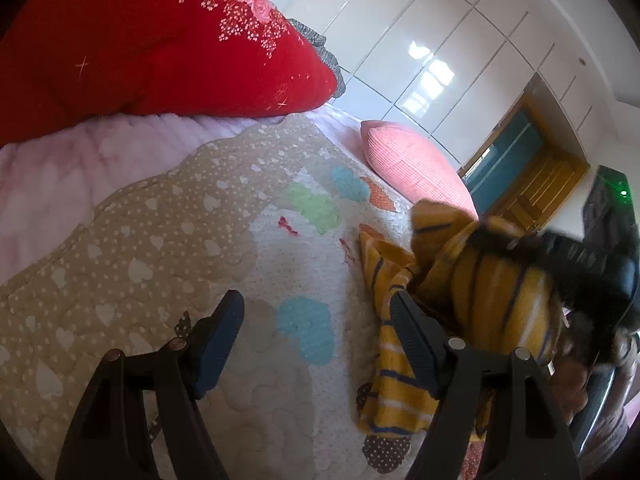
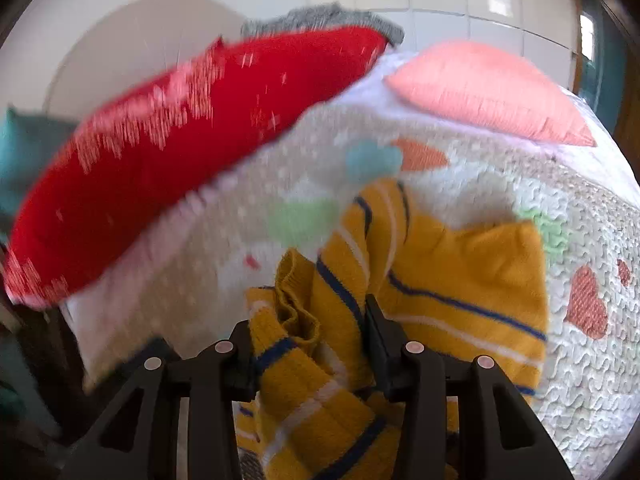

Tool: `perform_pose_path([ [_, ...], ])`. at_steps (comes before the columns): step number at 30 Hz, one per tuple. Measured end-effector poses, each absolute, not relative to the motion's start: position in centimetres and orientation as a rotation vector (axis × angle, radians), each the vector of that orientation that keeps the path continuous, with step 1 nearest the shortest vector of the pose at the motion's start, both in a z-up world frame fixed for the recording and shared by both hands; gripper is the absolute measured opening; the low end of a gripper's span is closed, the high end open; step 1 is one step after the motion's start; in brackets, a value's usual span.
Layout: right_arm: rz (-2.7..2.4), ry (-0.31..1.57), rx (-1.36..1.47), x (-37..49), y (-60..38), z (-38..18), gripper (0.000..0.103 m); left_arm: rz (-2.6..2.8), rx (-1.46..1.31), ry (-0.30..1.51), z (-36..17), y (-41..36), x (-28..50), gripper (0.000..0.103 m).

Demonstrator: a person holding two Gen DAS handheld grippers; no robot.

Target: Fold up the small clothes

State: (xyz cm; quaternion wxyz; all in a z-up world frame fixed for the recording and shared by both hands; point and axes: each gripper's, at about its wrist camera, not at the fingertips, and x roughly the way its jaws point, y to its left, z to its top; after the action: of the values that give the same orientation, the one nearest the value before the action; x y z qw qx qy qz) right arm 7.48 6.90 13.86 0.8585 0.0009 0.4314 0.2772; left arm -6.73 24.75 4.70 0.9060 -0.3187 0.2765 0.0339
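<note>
A mustard-yellow knit garment [image 1: 492, 292] with blue and white stripes lies bunched on the heart-patterned quilt [image 1: 200, 240], part of it lifted off the bed. In the right wrist view the garment [image 2: 460, 280] fills the gap of my right gripper [image 2: 308, 320], whose fingers press on a gathered fold, so it is shut on the cloth. The right gripper [image 1: 580, 264] shows blurred at the right edge of the left wrist view, above the garment. My left gripper [image 1: 316, 320] stands open over the quilt with nothing between its fingers; its right finger [image 1: 412, 340] overlaps the garment's left edge.
A big red flowered cushion [image 1: 160, 40] lies at the far left of the bed, and a pink pillow [image 1: 412, 164] at the far side. White wardrobe doors [image 1: 440, 40] and a wooden door [image 1: 520, 168] stand beyond. A pink sheet [image 1: 60, 184] shows under the quilt.
</note>
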Motion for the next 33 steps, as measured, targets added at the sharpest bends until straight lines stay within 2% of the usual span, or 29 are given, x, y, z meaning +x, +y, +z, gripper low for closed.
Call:
perform_pose_path([
  [3,0.386,0.833,-0.157,7.4,5.9,15.5,0.065,0.062,-0.660,0.572,4.7,24.8,-6.7,0.074],
  [6,0.409,0.827,-0.225,6.9,5.2,16.3,0.066,0.055,-0.654,0.568,4.8,24.7,-6.7,0.074],
  [12,0.647,0.874,-0.084,3.5,1.4,19.1,0.067,0.031,-0.674,0.564,4.8,24.9,-6.7,0.074],
  [16,0.557,0.893,-0.082,2.0,-0.2,17.8,0.066,-0.015,-0.704,0.567,4.6,24.7,-6.6,0.074],
  [17,0.547,0.900,-0.086,1.8,-0.5,17.2,0.065,-0.043,-0.722,0.567,4.6,24.7,-6.5,0.074],
  [19,0.540,0.936,-0.060,1.8,-1.2,15.3,0.050,-0.098,-0.756,0.562,4.5,24.5,-6.5,0.075],
  [21,0.546,0.967,-0.020,1.9,-1.7,13.9,0.048,-0.168,-0.790,0.550,4.8,24.1,-6.4,0.077],
  [25,0.584,1.000,0.028,2.0,-2.2,11.6,0.038,-0.223,-0.765,0.525,6.5,22.2,-5.7,0.082],
  [29,0.667,0.991,0.052,1.4,-0.8,10.7,0.035,-0.252,-0.755,0.548,7.5,21.0,-4.2,0.082],
  [33,0.771,1.039,-0.056,-0.5,2.5,8.9,0.034,-0.255,-0.796,0.589,6.9,22.2,-2.7,0.082],
])
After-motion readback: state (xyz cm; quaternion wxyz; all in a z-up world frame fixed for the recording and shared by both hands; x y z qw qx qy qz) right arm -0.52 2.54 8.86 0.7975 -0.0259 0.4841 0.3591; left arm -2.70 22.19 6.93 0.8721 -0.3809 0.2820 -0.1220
